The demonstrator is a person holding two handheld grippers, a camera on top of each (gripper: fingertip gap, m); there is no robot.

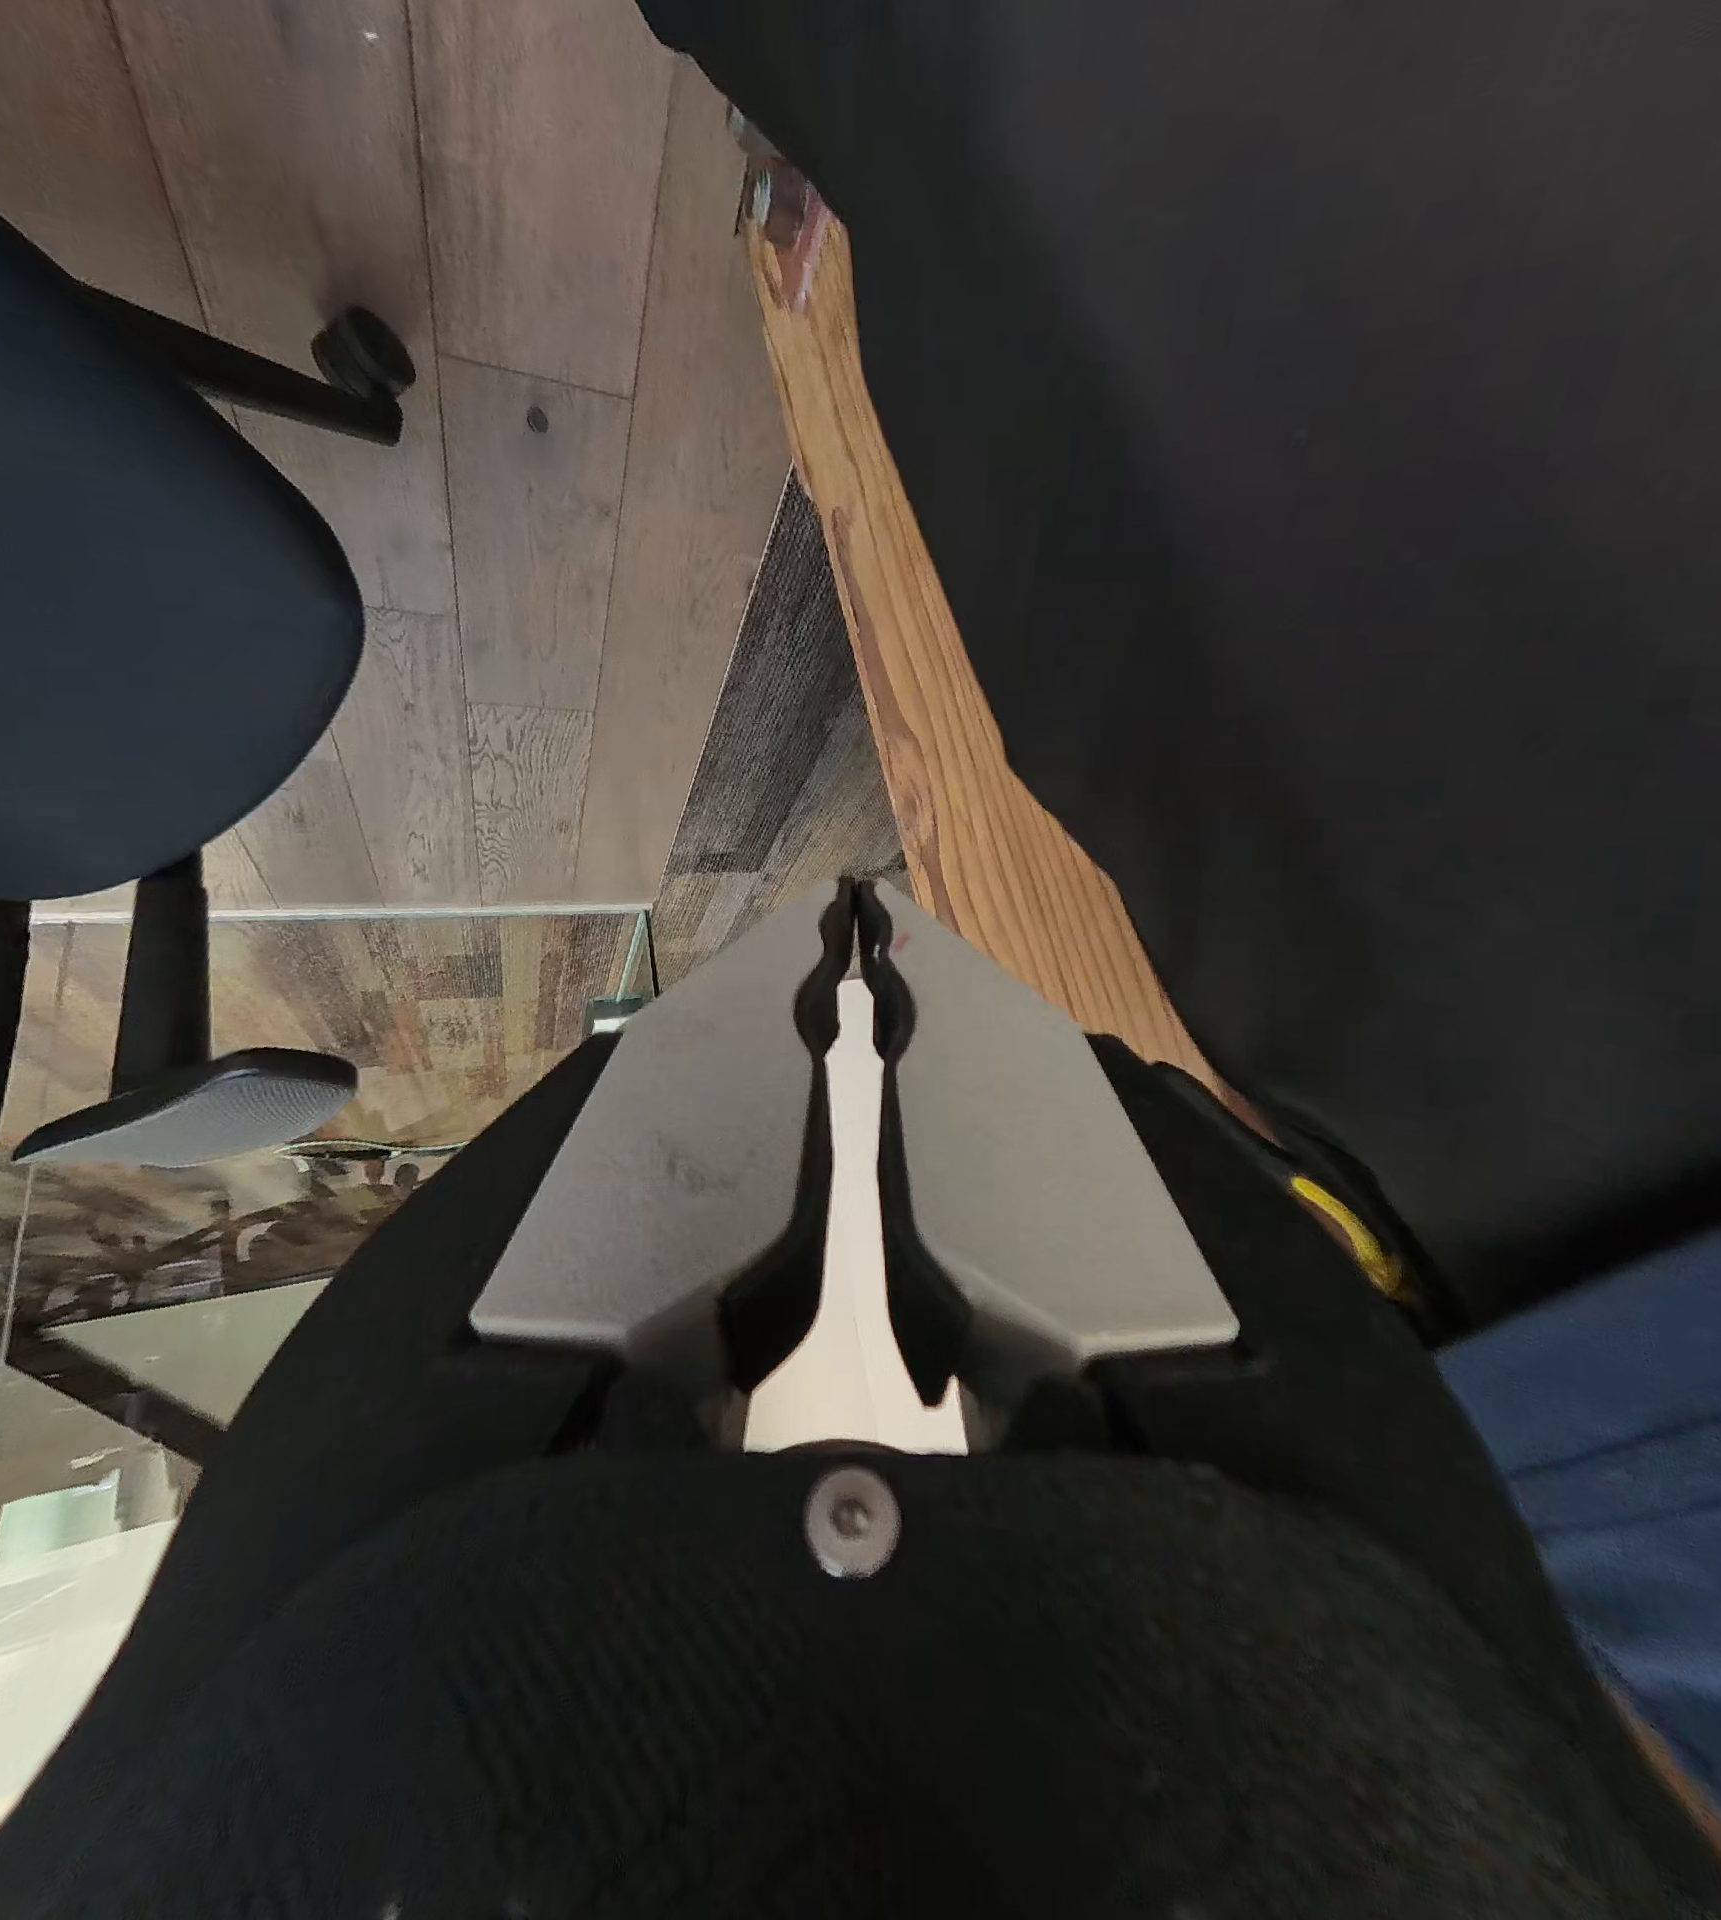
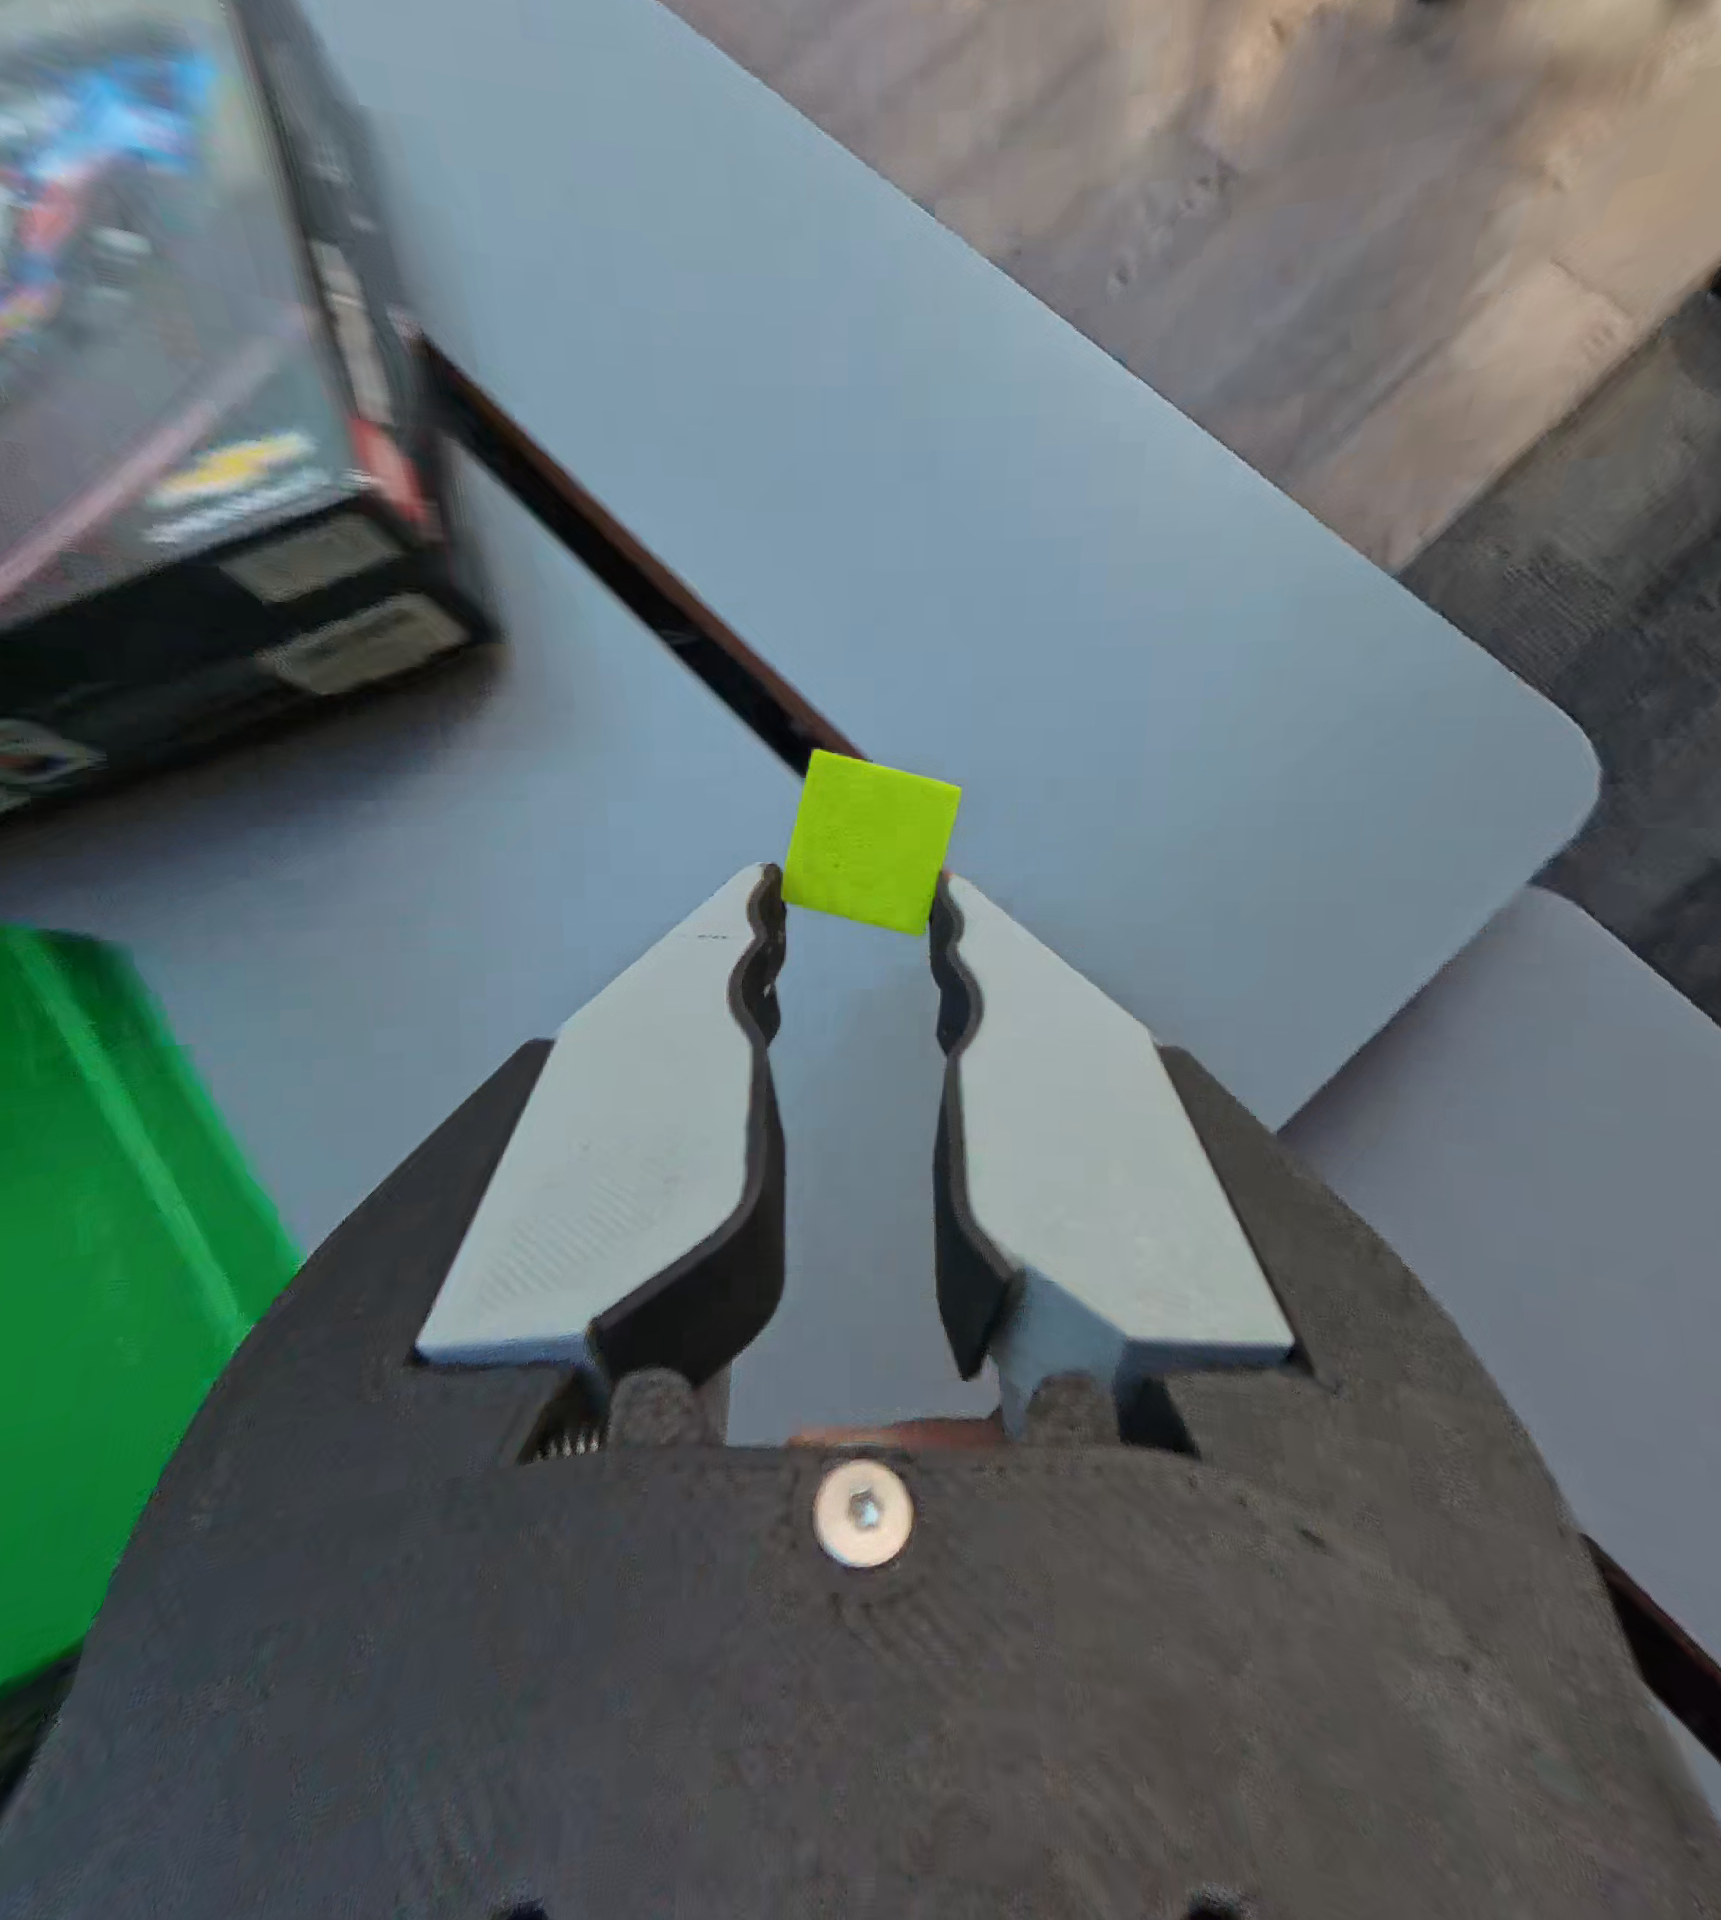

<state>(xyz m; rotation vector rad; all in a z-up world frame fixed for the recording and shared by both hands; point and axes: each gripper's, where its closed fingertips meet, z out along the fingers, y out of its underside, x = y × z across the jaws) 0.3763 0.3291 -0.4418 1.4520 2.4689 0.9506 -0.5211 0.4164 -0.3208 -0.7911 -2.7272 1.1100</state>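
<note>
The right gripper [image 2: 861, 899] has a small yellow-green square block [image 2: 871, 840] pinched at the very tips. Both black pads [image 2: 769, 906] press on the block's lower corners, one per side; jaws stand partway closed, approx. one block-width apart. Most of the block projects fwd past the fingertips, so the grip is shallow, at the near edge only. The block is tilted slightly and appears lifted clear of the grey table [image 2: 1095, 582] below it; exact clearance can't be told.

Status, judged from layout only: pick is done, block is in hand. No set-down shown; the block is not in or on anything.

Surroundings, right view: green bin [image 2: 45, 1247] low on the left, well apart from the block. A dark printed box [image 2: 139, 436] lies on the table at upper left, also apart. A dark seam [image 2: 627, 561] runs between two table panels, passing behind the block.

The left gripper [image 1: 857, 896] is fully closed, tips meeting, nothing between them. It hangs off to the side, pointing at the wood floor [image 1: 523, 520], beside a wooden edge [image 1: 939, 727] and near an office chair [image 1: 87, 582]. Dark fabric [image 1: 1355, 520] fills the right of that view.
</note>
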